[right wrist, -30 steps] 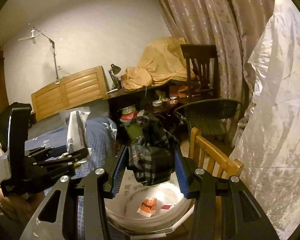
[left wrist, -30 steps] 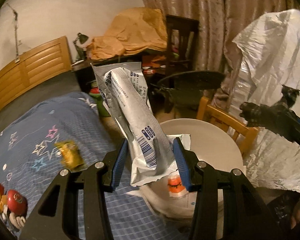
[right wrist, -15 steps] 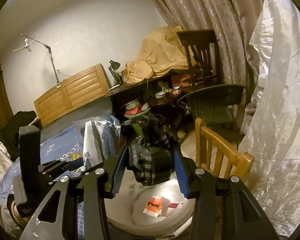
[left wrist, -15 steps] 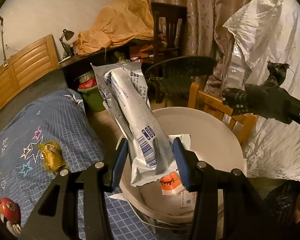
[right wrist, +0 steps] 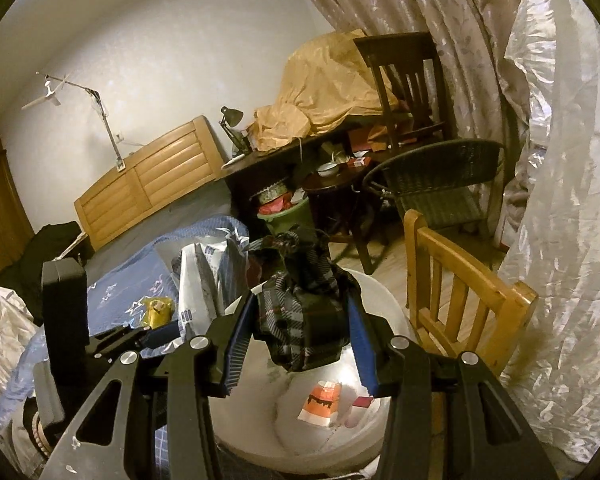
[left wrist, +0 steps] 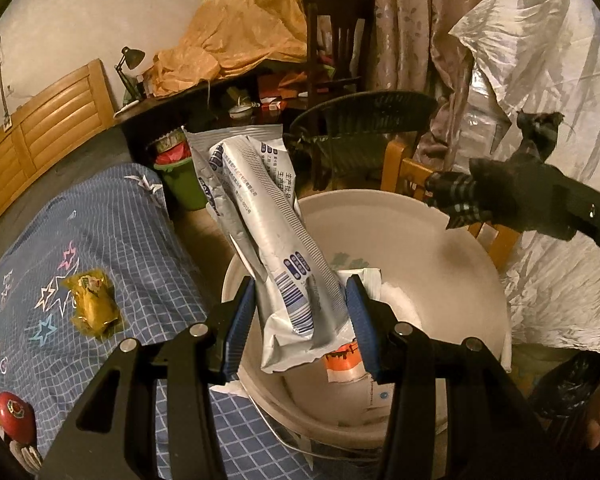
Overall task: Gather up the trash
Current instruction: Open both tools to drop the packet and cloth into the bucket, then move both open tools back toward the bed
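My left gripper (left wrist: 300, 312) is shut on a long white and blue printed wrapper (left wrist: 268, 224) and holds it upright over the near rim of a white bucket (left wrist: 452, 264). The wrapper also shows in the right wrist view (right wrist: 204, 280). My right gripper (right wrist: 300, 328) is shut on a dark plaid cloth bundle (right wrist: 304, 320) above the bucket (right wrist: 384, 300); that bundle shows in the left wrist view (left wrist: 500, 196) over the bucket's far right rim. An orange and white packet (right wrist: 320, 404) lies inside the bucket. A yellow wrapper (left wrist: 94, 304) lies on the blue bedspread (left wrist: 112, 240).
A wooden chair (right wrist: 460, 300) stands behind the bucket, with crinkled plastic sheeting (left wrist: 548, 80) to the right. A green bin (left wrist: 180, 184), a wicker chair (left wrist: 364, 128) and a cluttered desk (left wrist: 228, 92) stand further back. A red object (left wrist: 14, 420) lies on the bed at lower left.
Both grippers moved closer over the bucket, each keeping its load. The right gripper with the plaid bundle came nearer the bucket's rim in the left wrist view.
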